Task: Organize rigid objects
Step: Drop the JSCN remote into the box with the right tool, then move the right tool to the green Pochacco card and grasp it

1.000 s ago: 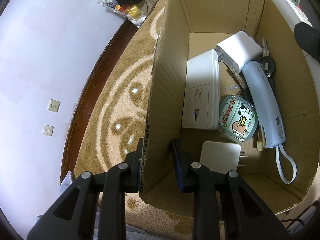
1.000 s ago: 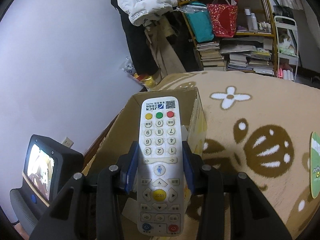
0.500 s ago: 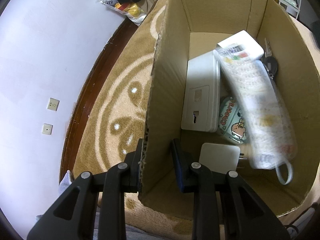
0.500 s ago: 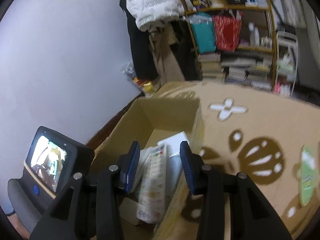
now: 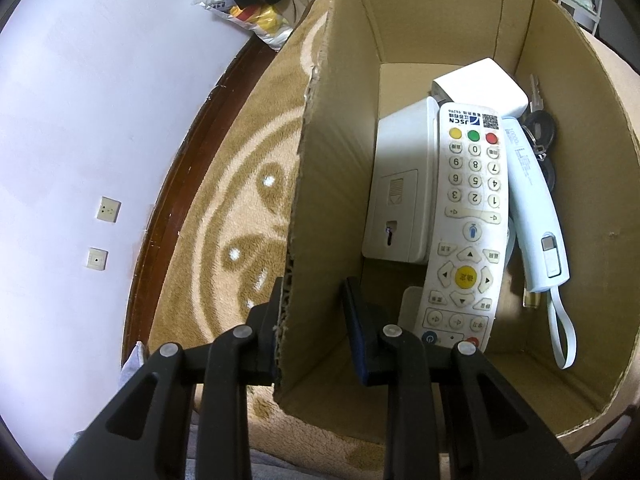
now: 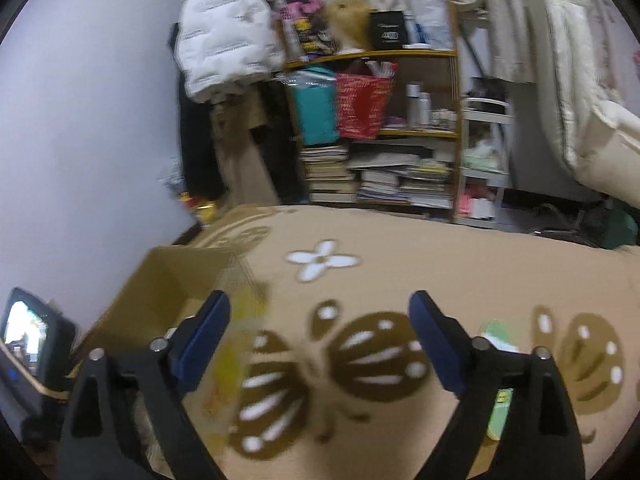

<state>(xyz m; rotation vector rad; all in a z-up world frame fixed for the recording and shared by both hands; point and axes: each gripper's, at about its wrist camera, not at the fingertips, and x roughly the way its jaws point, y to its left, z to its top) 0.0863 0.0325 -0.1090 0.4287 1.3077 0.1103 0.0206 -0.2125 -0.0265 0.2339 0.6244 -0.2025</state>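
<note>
A second ago the white remote control (image 5: 470, 220) was clamped between the right gripper's fingers above the box; it now lies face up inside the cardboard box (image 5: 332, 128), at the centre right of the left wrist view. It rests across a white rectangular device (image 5: 396, 196) and beside a pale blue power bank (image 5: 534, 216), with its lower end over a small white charger (image 5: 410, 304). A white block (image 5: 480, 84) and a bunch of keys (image 5: 540, 128) sit toward the box's far end, in the upper right.

The right gripper (image 6: 318, 334) has since spread wide and holds nothing; only the brown patterned carpet (image 6: 400, 272) shows between its blue pads, and the view is blurred. The box has dropped to the lower left of that view, and a green flat item (image 6: 498, 400) lies on the carpet behind the right finger.

The left gripper (image 5: 316, 308) is unchanged: its jaws straddle the box's left wall at the lower centre of its frame, one finger outside touching the cardboard, the other inside with a gap, so it is not fully pinched. It points forward and down along the box's length.
</note>
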